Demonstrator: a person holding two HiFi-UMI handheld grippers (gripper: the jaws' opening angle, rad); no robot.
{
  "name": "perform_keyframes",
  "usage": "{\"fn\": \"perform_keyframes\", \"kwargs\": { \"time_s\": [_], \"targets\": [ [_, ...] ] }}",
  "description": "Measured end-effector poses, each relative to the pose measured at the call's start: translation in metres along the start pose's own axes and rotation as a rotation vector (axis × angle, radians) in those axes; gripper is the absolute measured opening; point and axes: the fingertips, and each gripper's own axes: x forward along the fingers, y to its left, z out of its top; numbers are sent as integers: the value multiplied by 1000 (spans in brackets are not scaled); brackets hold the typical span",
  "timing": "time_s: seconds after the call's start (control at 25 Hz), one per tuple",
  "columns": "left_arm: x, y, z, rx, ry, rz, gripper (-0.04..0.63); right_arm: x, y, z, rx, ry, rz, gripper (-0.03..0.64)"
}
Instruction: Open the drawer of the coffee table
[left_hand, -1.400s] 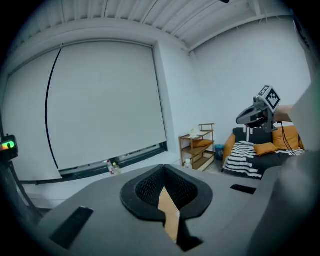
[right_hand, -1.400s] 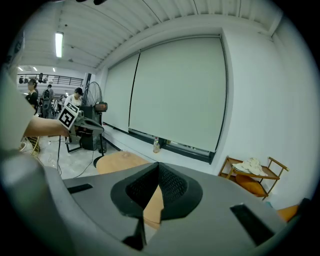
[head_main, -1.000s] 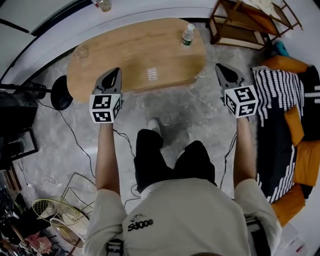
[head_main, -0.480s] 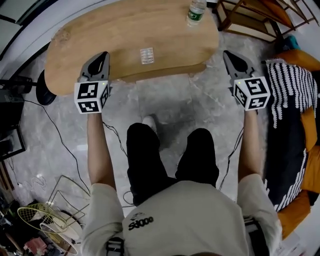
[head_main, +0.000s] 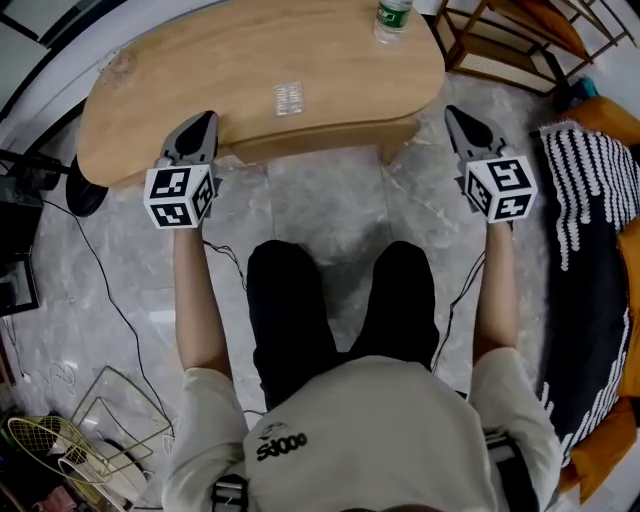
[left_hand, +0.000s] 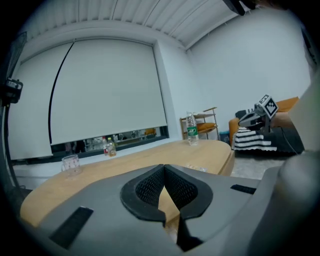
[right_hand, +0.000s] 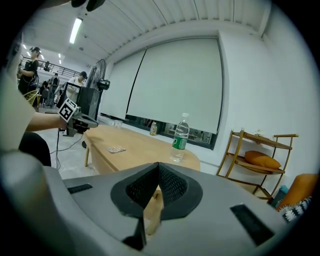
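The oval wooden coffee table (head_main: 250, 60) fills the top of the head view; its front apron (head_main: 310, 138) faces me, and I cannot make out a drawer front on it. My left gripper (head_main: 206, 117) is shut and empty, its tip over the table's near left edge. My right gripper (head_main: 453, 111) is shut and empty, just off the table's right end. In the left gripper view the shut jaws (left_hand: 164, 167) look across the tabletop (left_hand: 100, 172). The right gripper view shows shut jaws (right_hand: 158, 165) before the table (right_hand: 135, 147).
On the table lie a water bottle (head_main: 392, 15) and a blister pack (head_main: 290, 97); a glass (left_hand: 71, 164) stands at its far left. A wooden shelf (head_main: 510, 40) is at the back right, a sofa with a striped blanket (head_main: 590, 200) at the right. Cables (head_main: 110, 290) cross the floor.
Both grippers and my head have sunk lower and closer to the table's front edge. The legs have bent into a crouch. Both grippers stay shut.
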Motion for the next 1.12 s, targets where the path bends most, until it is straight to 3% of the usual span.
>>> {"fn": "perform_keyframes", "kwargs": {
  "time_s": [0.2,0.56,0.64,0.8,0.96,1.12],
  "targets": [
    [-13,-14,-31,-10,29,14,18,-3,2,-31,24,9,2,5],
    [-25,-33,-93,-119,76,-15,20,13,16,-75,65,32,47,14],
    [-23,-35,-107,-143,90,-26,32,17,21,-84,79,40,70,51],
    [-15,-40,-128,-179,116,-53,136,24,29,-102,104,55,123,159],
    [-4,-41,-143,-195,122,-65,193,36,34,-122,111,83,161,243],
    [10,-42,-152,-195,123,-90,242,51,39,-137,124,100,189,270]
  ]
}}
